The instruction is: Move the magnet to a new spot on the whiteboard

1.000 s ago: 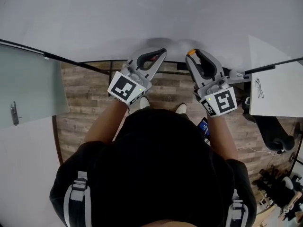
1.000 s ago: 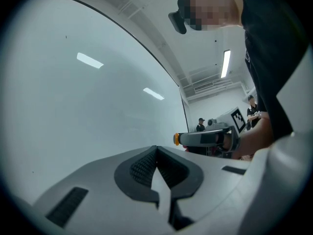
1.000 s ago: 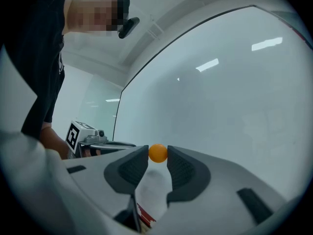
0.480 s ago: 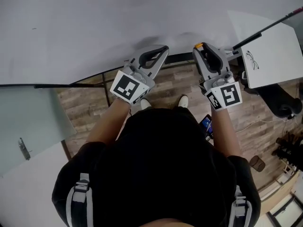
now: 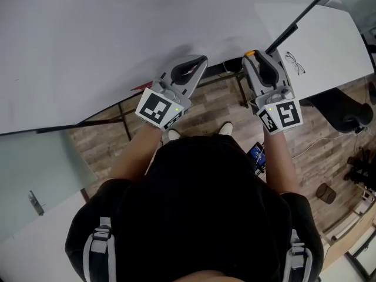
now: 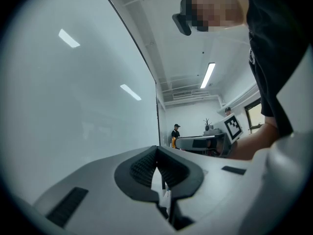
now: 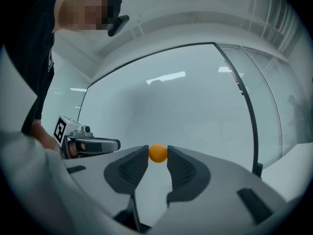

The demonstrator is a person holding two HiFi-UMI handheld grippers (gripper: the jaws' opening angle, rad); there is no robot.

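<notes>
Right gripper (image 7: 158, 154) with orange magnet (image 7: 158, 152) tight between its tips

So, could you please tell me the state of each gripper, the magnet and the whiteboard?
Whiteboard: upright.
Magnet: orange, pinched by the right gripper, in front of the whiteboard.
Right gripper: shut on the magnet.
Left gripper: shut, empty.

1. We wear a black short-sleeved top (image 5: 200, 210) and white shoes (image 5: 226, 128).
2. Grey-and-white straps (image 5: 97, 254) sit at seven and five o'clock.
3. Our left gripper (image 5: 203, 59) and right gripper (image 5: 251, 56) are grey, and each has a black-and-white marker cube (image 5: 157, 109).
</notes>
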